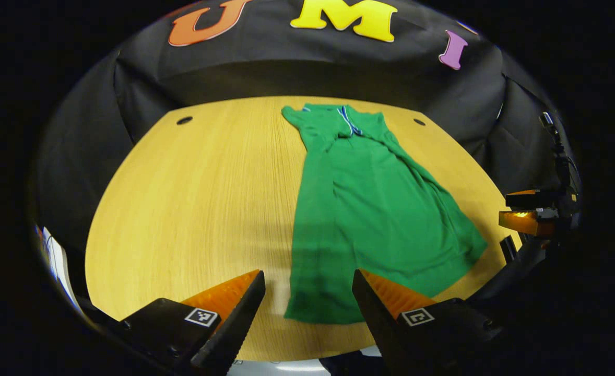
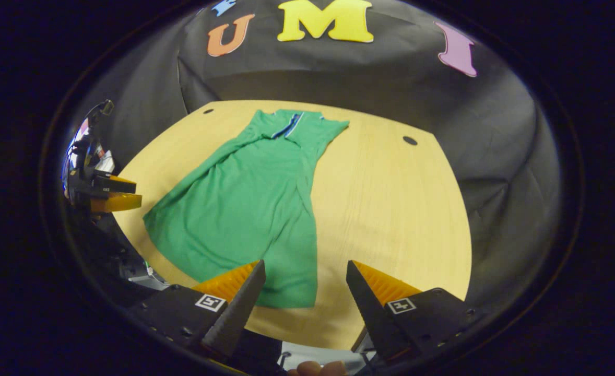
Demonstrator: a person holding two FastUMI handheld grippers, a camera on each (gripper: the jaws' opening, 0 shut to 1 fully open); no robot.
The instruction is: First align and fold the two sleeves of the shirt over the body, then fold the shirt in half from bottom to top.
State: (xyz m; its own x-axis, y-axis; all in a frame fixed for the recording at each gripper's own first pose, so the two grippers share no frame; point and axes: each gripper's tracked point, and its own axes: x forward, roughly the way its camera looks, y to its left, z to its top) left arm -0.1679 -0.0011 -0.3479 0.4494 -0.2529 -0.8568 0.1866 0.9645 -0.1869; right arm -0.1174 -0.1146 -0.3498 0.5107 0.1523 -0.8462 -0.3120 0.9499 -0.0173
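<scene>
left tongs (image 1: 307, 305), seen wide open and holding nothing, are poised above the near hem of the green shirt (image 1: 370, 209), laid flat lengthwise on the wooden desk (image 1: 192, 209), collar farthest away; right tongs (image 2: 303, 295) are likewise spread and unloaded.

A recording booth: black cloth wall (image 1: 145, 89) behind a wooden table (image 1: 192, 198).

Layout: shirt (image 1: 370, 209) flat on table (image 1: 192, 209), collar toward the far wall.
Left gripper (image 1: 307, 308) and right gripper (image 2: 303, 300) hover apart over its near hem, each above a corner.
</scene>
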